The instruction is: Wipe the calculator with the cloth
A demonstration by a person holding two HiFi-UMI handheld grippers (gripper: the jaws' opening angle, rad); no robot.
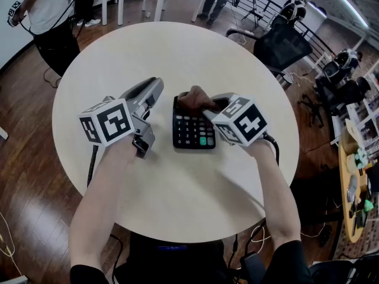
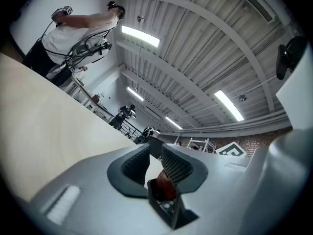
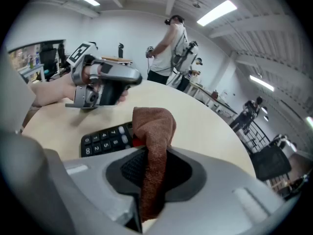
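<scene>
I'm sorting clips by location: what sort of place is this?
Probably an open office or lab workspace: a round table on a wood floor, a black office chair, a metal railing, and ceiling strip lights overhead.

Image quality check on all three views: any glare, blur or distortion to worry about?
Head view: fisheye bends the room's edges; light is even, with soft shadows and no glare on the table; calculator keys are readable. Left gripper view: ceiling lights blow out, near foreground is soft. Right gripper view: cloth is sharp, with strong barrel distortion and dark vignetted corners.
</scene>
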